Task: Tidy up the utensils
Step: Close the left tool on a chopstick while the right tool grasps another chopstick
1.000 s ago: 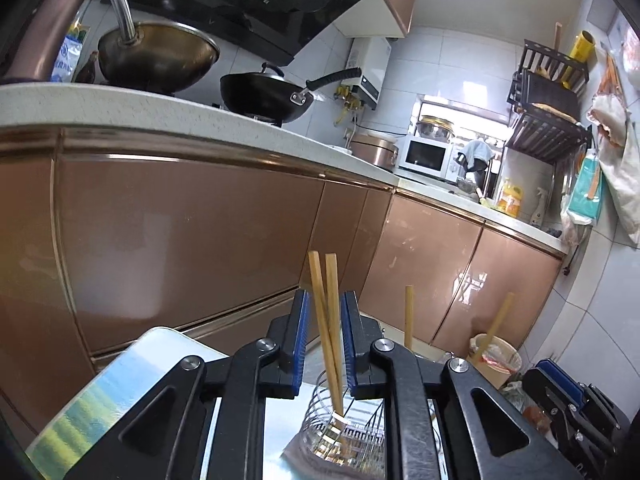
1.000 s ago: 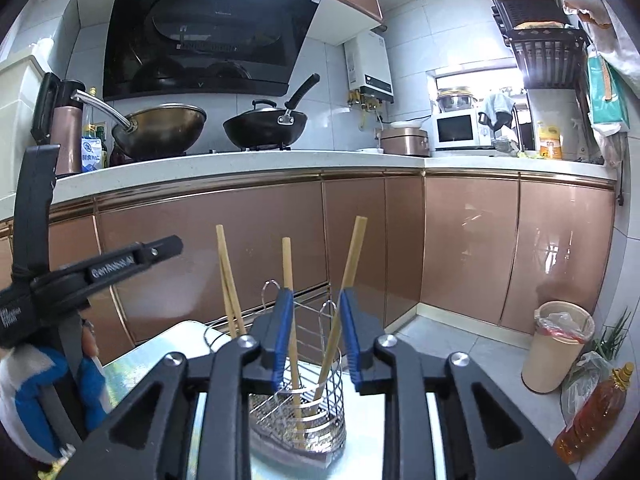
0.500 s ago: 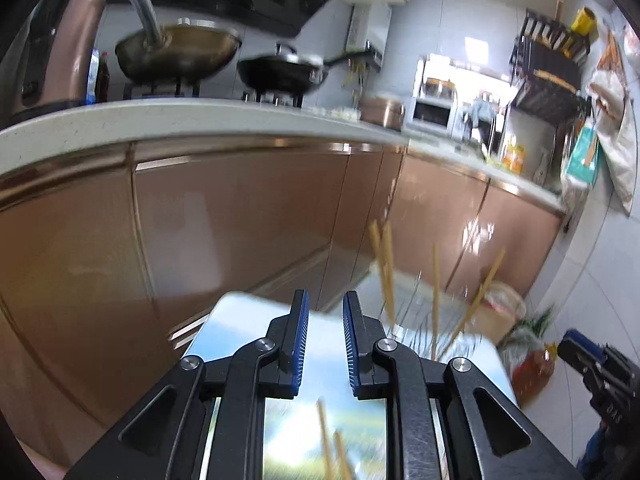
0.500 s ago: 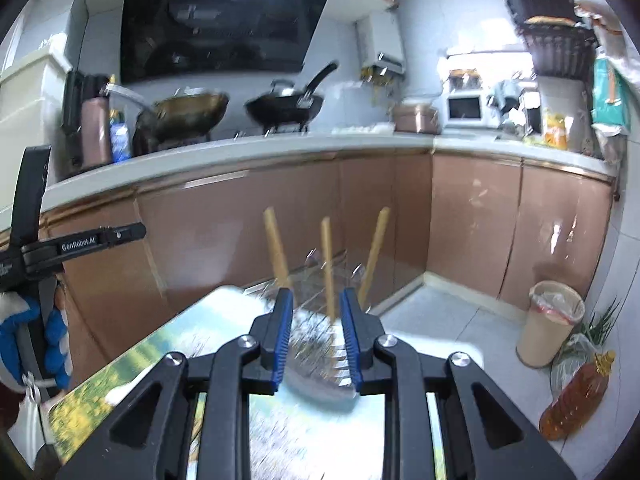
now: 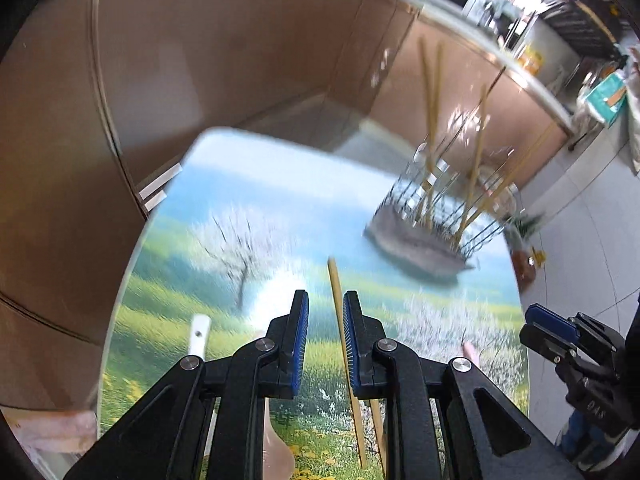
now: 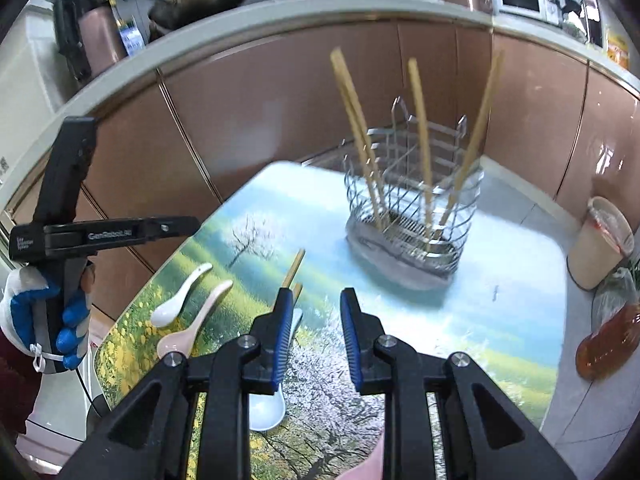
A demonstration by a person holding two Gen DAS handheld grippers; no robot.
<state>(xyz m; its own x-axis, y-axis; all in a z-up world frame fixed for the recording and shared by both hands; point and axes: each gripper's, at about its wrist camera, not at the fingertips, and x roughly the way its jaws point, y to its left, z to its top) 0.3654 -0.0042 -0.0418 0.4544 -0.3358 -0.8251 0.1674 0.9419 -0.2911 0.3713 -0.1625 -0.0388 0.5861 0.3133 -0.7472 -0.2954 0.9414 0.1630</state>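
Both grippers, left gripper and right gripper, are narrow and empty above loose chopsticks, so next they must open and grasp.

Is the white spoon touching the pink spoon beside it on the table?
Apart. Right wrist view shows table print between white spoon and pink spoon.

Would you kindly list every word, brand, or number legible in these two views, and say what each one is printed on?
"GenRobot.AI": side of the left gripper, seen in the right wrist view.
"045", roughly; blurred: body of the right gripper, seen in the left wrist view.
Small white print at the left gripper's rear end: too small to read.
Blue bottle label on the counter: unreadable.
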